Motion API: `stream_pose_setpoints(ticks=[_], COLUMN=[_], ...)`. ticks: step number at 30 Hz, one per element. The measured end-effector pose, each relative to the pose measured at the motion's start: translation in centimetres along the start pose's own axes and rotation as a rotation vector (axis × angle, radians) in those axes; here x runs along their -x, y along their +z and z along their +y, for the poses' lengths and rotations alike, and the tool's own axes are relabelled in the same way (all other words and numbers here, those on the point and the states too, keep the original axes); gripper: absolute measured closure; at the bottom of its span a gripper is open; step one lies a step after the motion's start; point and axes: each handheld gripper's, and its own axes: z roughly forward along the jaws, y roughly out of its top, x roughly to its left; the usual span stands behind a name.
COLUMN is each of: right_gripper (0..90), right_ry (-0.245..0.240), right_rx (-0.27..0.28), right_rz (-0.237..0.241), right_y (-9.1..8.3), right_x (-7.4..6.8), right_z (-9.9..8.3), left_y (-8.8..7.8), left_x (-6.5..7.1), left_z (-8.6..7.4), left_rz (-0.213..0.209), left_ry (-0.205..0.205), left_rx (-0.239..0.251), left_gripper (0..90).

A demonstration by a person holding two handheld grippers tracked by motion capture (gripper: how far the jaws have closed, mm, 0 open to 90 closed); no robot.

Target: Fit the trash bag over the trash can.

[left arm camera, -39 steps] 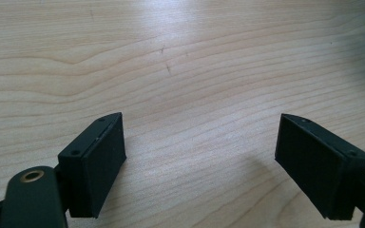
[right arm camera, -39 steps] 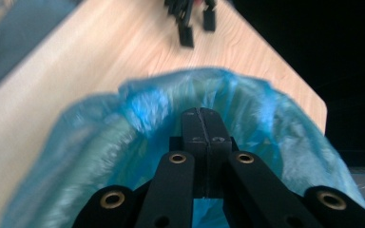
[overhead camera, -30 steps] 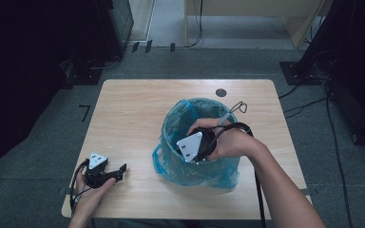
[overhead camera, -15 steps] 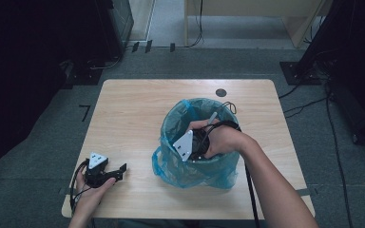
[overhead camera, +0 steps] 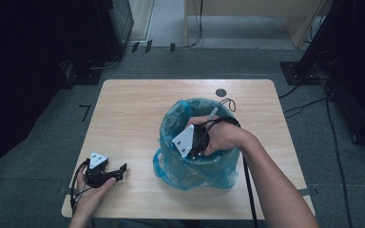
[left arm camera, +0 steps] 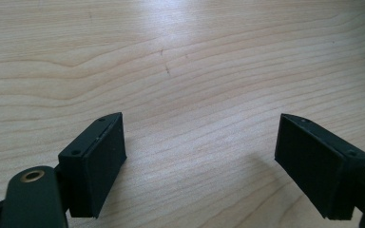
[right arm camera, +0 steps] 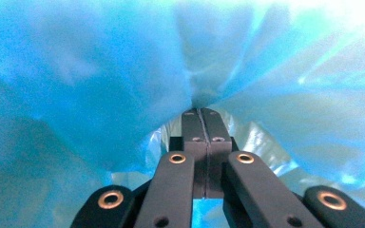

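- Wooden table [overhead camera: 133, 114] bears a blue plastic bag [overhead camera: 171, 166] standing open just right of centre.
- Right gripper [right arm camera: 202, 114] reaches down inside the bag, jaws pressed together against the bag's film.
- Left gripper [left arm camera: 199, 156] rests at the table's near left corner, jaws spread, nothing between.

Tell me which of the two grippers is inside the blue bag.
The right gripper, down inside the blue plastic bag with its jaws shut together. The left gripper rests on the wooden table with jaws wide apart.
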Motion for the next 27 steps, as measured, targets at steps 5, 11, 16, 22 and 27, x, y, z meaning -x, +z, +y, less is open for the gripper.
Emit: stream_pose_setpoints(ticks=[5,11,16,22,27], right_gripper=[90.0,85.7,79.0,90.0,90.0], right_ry=[-0.009,0.007,0.034,0.014,0.013], right_rx=[-0.012,-0.021,-0.018,-0.01,0.025], right_rz=[-0.007,0.015,0.001,-0.035,-0.067], right_y=[-0.4,0.8,0.0,-2.5,-4.9], right_x=[0.2,-0.2,-0.3,-0.2,-0.5], right_z=[0.5,-0.2,0.1,0.6,1.1], left_y=[0.0,0.0,0.0,0.0,0.0], left_x=[0.0,0.0,0.0,0.0,0.0], left_z=[0.0,0.0,0.0,0.0,0.0], left_rz=[0.002,-0.001,0.0,-0.001,-0.001], left_ry=[0.003,-0.001,-0.001,-0.001,-0.002], left_rx=[-0.002,0.001,0.0,0.001,0.002], left_gripper=[16.5,16.5,16.6,16.5,16.5])
